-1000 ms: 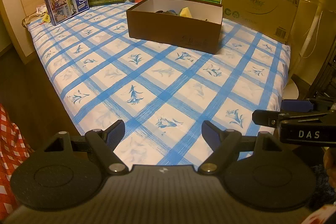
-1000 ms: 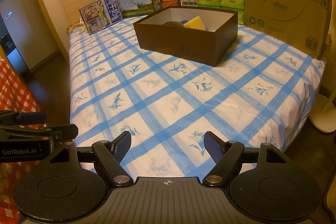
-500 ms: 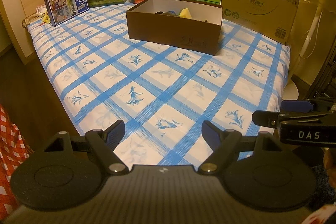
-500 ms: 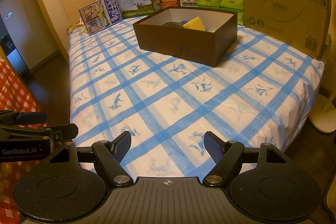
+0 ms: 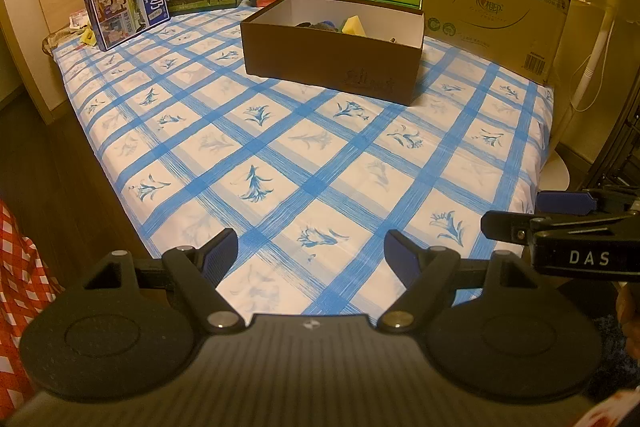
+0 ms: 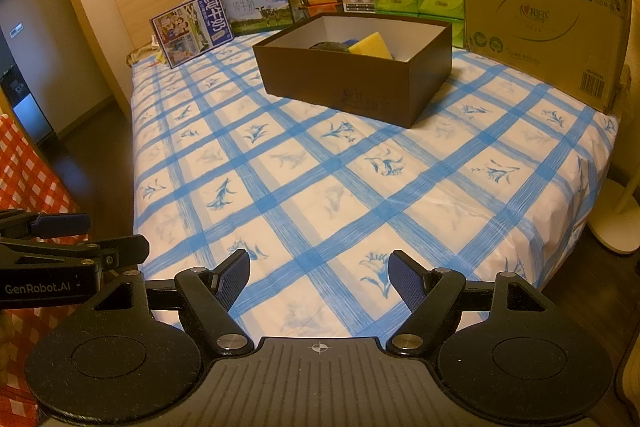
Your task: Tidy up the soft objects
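Left claw (image 5: 311, 251): jaws wide apart, empty, above near edge of bed (image 5: 280, 163). Right claw (image 6: 319, 273): same, empty. Yellow sponge (image 6: 370, 46): inside brown box (image 6: 352, 87), far side of bed, beside dark soft item (image 6: 330, 46).

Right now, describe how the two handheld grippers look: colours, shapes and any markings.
Both match. The left gripper has a ribbed dark-grey body with a small crosshair mark, two round black discs, black angled fingers with silver pivot pins, and blue ribbed pads. The right gripper is built the same. From the side, white lettering shows: "DAS" on the right one, "GenRobot.AI" on the left.
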Action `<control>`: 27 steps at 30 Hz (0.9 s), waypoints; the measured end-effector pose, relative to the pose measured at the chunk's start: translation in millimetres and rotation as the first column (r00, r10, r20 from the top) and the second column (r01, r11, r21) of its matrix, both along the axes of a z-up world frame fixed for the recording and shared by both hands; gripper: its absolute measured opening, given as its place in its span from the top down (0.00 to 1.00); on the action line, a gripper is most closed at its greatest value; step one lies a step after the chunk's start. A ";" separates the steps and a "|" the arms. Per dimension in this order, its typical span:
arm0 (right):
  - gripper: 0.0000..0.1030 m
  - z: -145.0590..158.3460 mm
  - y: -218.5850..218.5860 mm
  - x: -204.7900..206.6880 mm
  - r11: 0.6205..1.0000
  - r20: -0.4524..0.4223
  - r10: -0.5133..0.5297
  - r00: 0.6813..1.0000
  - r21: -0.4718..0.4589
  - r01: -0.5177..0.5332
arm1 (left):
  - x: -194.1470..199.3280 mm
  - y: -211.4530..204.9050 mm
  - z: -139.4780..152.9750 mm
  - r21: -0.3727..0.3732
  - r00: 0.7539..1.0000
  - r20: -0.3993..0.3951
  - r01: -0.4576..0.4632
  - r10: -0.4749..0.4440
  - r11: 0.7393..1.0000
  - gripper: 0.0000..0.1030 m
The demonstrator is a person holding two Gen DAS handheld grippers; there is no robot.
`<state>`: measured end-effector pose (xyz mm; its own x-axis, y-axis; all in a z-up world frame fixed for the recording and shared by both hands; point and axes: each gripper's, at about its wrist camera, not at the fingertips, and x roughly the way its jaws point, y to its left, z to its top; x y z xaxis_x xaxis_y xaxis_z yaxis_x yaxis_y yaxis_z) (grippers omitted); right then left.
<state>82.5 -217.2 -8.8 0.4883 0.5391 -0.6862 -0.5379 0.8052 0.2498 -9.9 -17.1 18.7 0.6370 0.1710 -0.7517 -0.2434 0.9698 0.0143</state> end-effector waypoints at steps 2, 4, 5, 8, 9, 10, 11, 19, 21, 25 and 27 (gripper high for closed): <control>0.26 0.0 0.1 -0.2 1.000 0.000 -0.001 1.000 -0.001 0.001 | 0.2 -0.1 -0.1 0.000 1.000 0.000 0.000 0.000 1.000 0.24; 0.26 -0.1 0.0 -0.2 1.000 0.000 -0.001 1.000 0.000 0.001 | 0.4 -0.4 -0.2 0.001 1.000 0.000 -0.001 0.001 1.000 0.24; 0.26 -0.1 0.0 -0.1 1.000 0.000 -0.001 1.000 0.000 0.001 | 0.6 -0.4 -0.3 0.001 1.000 0.000 -0.001 0.001 1.000 0.24; 0.26 -0.4 -0.3 0.5 1.000 0.000 -0.001 1.000 0.000 0.001 | 0.5 -0.6 -0.4 0.001 1.000 0.000 0.000 0.000 1.000 0.24; 0.26 -0.4 -0.2 0.6 1.000 0.000 0.000 1.000 0.000 0.000 | 0.8 -0.7 -0.7 0.001 1.000 0.000 0.000 0.000 1.000 0.24; 0.26 -0.3 -0.1 -0.1 1.000 0.000 0.000 1.000 0.000 0.000 | 0.7 -0.7 -0.7 0.001 1.000 -0.001 0.000 0.000 1.000 0.24; 0.26 -0.3 0.0 -0.1 1.000 -0.001 -0.001 1.000 0.000 0.001 | 0.7 -0.7 -0.7 0.001 1.000 0.000 0.001 -0.001 1.000 0.24; 0.26 -0.2 -0.1 0.9 1.000 -0.002 -0.001 1.000 -0.001 0.001 | 3.0 -1.7 -0.2 0.001 1.000 -0.002 0.002 -0.002 1.000 0.24; 0.26 -0.4 -0.1 1.5 1.000 -0.002 -0.001 1.000 -0.001 0.001 | 2.9 -1.7 -0.5 0.002 1.000 -0.002 0.001 -0.001 1.000 0.24; 0.26 -0.6 -0.1 1.9 1.000 -0.003 -0.001 1.000 -0.001 0.001 | 3.1 -1.6 -1.0 0.001 1.000 -0.002 0.003 -0.003 1.000 0.24; 0.26 -0.8 -0.2 2.7 1.000 -0.005 -0.002 1.000 -0.002 0.002 | 5.4 -3.4 -0.8 0.003 1.000 -0.003 0.006 -0.006 1.000 0.24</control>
<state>85.1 -217.4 -9.5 0.4862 0.5368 -0.6896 -0.5347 0.8069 0.2511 -4.5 -20.6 17.9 0.6359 0.1695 -0.7529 -0.2379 0.9711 0.0177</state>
